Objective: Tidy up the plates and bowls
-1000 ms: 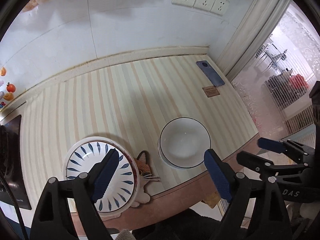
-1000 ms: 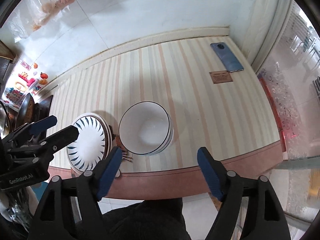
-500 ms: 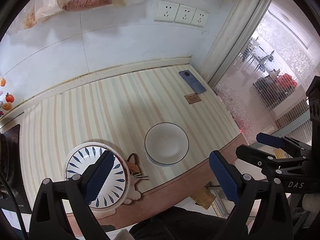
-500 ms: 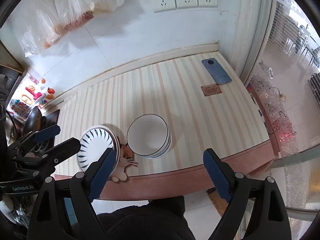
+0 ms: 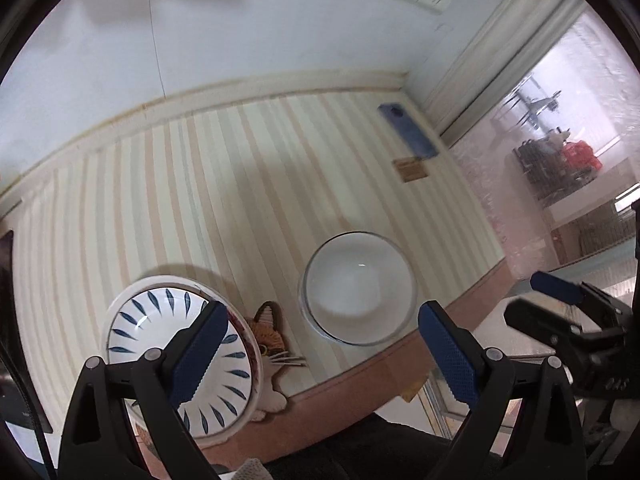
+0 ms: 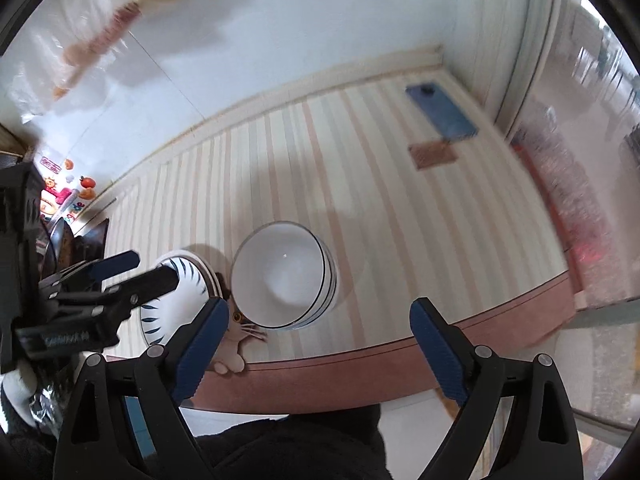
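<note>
A stack of white plates [image 5: 152,316] with blue leaf strokes sits near the table's front edge on the left. To its right stands a stack of white bowls [image 5: 358,288] with thin dark rims. My left gripper [image 5: 320,344] hangs open above and in front of both, its left finger over the plates. My right gripper [image 6: 316,340] is open too, in front of the bowls [image 6: 280,276]. In the right wrist view the left gripper [image 6: 140,270] covers part of the plates [image 6: 190,276]. The right gripper [image 5: 536,300] shows off the table's right front corner.
The striped table [image 5: 200,200] meets a white tiled wall at the back. A blue phone [image 5: 408,132] and a brown card [image 5: 412,169] lie at the far right. A cat-shaped coaster [image 5: 272,332] lies between the stacks. The brown front edge [image 6: 400,364] is close.
Since half a second ago both grippers have come back down closer to the table, so the dishes look larger. Both stay open. The plates and bowls have not moved.
</note>
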`<state>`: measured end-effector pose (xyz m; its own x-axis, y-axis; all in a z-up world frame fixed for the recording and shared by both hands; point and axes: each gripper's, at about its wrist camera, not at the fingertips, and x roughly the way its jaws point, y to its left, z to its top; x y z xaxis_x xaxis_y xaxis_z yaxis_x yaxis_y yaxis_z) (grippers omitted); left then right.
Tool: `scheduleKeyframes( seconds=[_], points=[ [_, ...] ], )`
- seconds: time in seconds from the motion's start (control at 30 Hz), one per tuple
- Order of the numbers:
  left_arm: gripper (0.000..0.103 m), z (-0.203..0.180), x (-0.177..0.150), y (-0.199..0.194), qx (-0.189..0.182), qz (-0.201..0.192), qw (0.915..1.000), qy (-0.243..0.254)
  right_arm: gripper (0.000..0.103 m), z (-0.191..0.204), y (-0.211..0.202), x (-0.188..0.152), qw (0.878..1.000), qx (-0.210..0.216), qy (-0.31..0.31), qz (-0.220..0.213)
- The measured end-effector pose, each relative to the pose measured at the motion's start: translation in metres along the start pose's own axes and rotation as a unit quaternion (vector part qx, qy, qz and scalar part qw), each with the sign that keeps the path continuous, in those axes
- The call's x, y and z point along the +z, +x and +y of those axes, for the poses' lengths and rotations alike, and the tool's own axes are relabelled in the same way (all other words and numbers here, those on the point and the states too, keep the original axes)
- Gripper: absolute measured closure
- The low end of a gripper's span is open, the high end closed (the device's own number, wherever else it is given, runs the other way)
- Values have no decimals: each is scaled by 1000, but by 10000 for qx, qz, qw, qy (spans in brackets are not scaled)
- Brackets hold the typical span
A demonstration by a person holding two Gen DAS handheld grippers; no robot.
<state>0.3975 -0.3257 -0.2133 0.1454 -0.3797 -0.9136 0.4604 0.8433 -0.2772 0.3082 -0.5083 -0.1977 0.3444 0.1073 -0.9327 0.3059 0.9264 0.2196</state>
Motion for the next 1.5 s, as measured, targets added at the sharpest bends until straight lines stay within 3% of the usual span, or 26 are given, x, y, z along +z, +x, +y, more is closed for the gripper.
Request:
scheduleKeyframes(
  seconds=[0.3,0.5,0.6,0.67,0.7,0.9,1.1,1.5],
  points=[
    [5,18,30,97,-201,1030,9943,-167,9,-27,108,12,9917,743,417,962],
    [6,23,34,149,-422,1721,9840,-164,9,-38,158,10,9825,1094,619,1372],
    [14,27,31,165,-639,1941,9784,-304,9,-45,179,9,9760,1308,821,1532],
    [30,28,30,172,-741,2044,9754,-350,10,-47,189,7,9735,1391,934,1555],
    [33,28,28,176,-778,2112,9737,-358,13,-48,194,7,9726,1424,952,1570],
    [44,26,29,182,-1243,2152,9673,-506,39,-50,224,5,9623,1702,1173,1770],
    [46,32,27,180,-1386,2018,9678,-589,40,-53,229,5,9577,1931,1333,1665],
    [46,41,23,173,-1319,1867,9690,-937,43,-56,231,9,9556,2108,1300,1595]
  ],
)
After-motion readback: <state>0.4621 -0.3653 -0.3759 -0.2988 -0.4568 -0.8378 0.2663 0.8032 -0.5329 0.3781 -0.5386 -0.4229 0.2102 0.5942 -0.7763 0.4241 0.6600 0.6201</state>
